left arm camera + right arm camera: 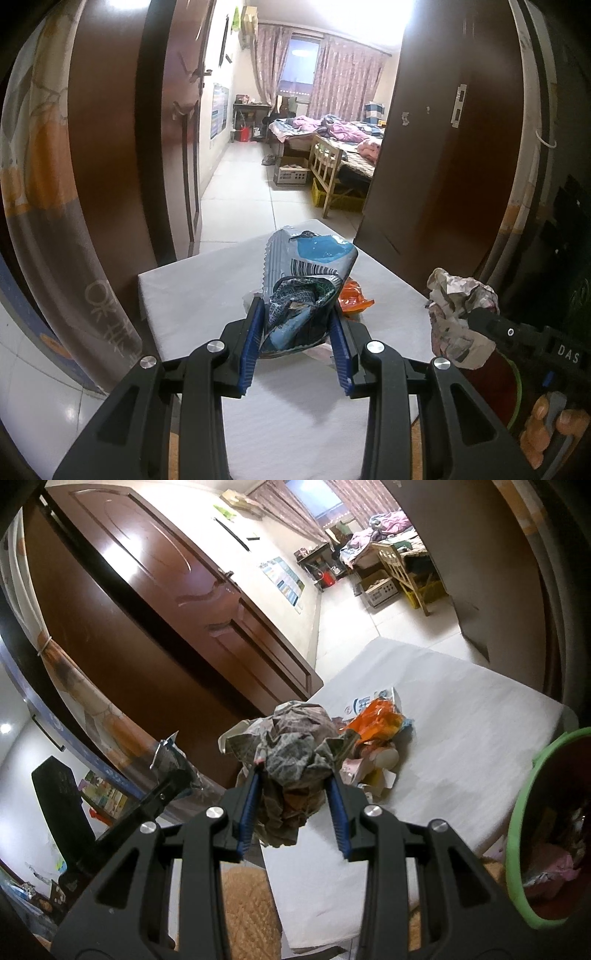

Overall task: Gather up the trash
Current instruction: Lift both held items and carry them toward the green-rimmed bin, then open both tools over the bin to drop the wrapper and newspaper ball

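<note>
Left gripper (297,325) here, and I've got its blue pads clamped on a crumpled silver-and-blue snack wrapper (308,269), which stands up between the fingers above the white tabletop (192,295), its barcode panel facing me and its open mouth showing more crushed packaging stuffed inside; over on my right gripper (293,794), both pads are pressed into a big wad of crumpled grey-printed paper (291,746), lifted off the surface near the front edge of the tabletop (461,746); from the left camera I can see that same paper wad (458,314) hanging at the tip of the right gripper (476,317) off the right edge of the tabletop, with my fingers (550,424) wrapped round the handle below; from the right camera the left gripper (166,794) pokes in at the left with the foil wrapper (171,757) in its tip; left on the table, toward the middle and just beyond my paper wad, is a small heap: an orange wrapper (376,716), a white packet with blue characters (369,701), pale pink and white scraps (369,771); a green-rimmed bin (517,812) sits at the right edge of the tabletop, some litter already inside; beyond the far edge, a brown door (147,602) and a bedroom
</note>
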